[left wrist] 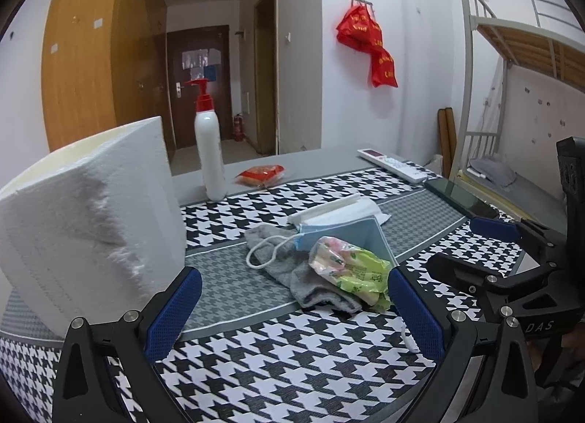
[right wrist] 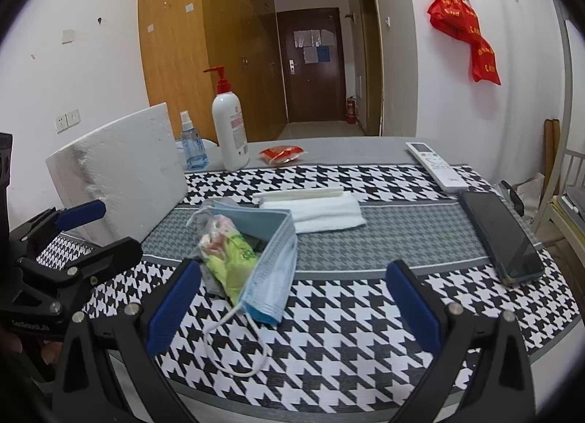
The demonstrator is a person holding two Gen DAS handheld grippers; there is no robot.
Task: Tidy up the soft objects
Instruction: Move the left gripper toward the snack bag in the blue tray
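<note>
While both my left gripper (left wrist: pixel 292 313) and right gripper (right wrist: pixel 292 309) gape empty, the green plastic tissue packet (left wrist: pixel 351 273) lies on the grey knitted sock (left wrist: pixel 310 284), beside the blue pleated face mask (right wrist: pixel 274 276).

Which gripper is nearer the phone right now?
Right. The right gripper is open over the cloth with the phone just ahead to its right; the left gripper sits open further away, across the soft pile, beside the foam block.
</note>
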